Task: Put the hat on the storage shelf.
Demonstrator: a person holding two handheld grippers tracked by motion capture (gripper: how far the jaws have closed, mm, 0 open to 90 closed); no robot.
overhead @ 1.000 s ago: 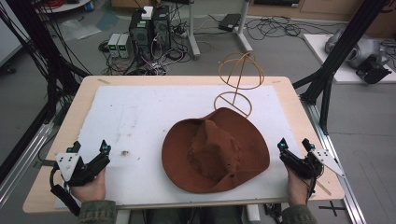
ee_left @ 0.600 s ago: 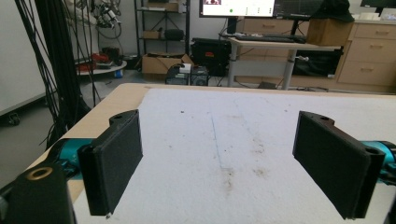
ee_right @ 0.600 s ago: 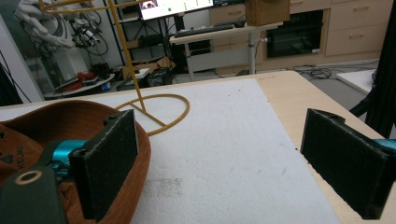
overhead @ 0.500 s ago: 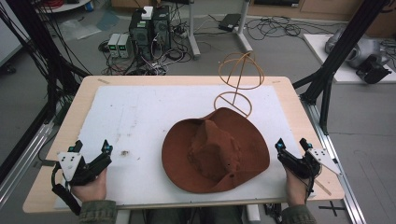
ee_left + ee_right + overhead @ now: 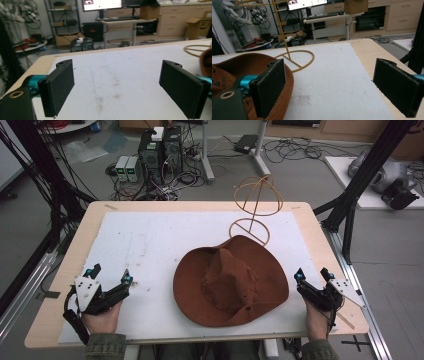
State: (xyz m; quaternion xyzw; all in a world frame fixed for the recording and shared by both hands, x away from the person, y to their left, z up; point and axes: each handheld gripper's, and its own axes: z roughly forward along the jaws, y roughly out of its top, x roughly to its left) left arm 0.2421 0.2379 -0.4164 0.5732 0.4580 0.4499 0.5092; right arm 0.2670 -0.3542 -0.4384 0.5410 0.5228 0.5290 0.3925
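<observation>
The left tool [image 5: 111,276] rested with jaws spread wide and empty at the near left of the tabletop [image 5: 95,215]. The right tool [image 5: 311,276] lay likewise released, just beside the brown hat [image 5: 231,281], which sat before a wire stand [image 5: 256,205].

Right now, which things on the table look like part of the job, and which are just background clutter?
Likely in play: brown hat, wire hat stand, left gripper, right gripper, both with jaws open.
Just lying about: computer boxes and cables on the floor.
</observation>
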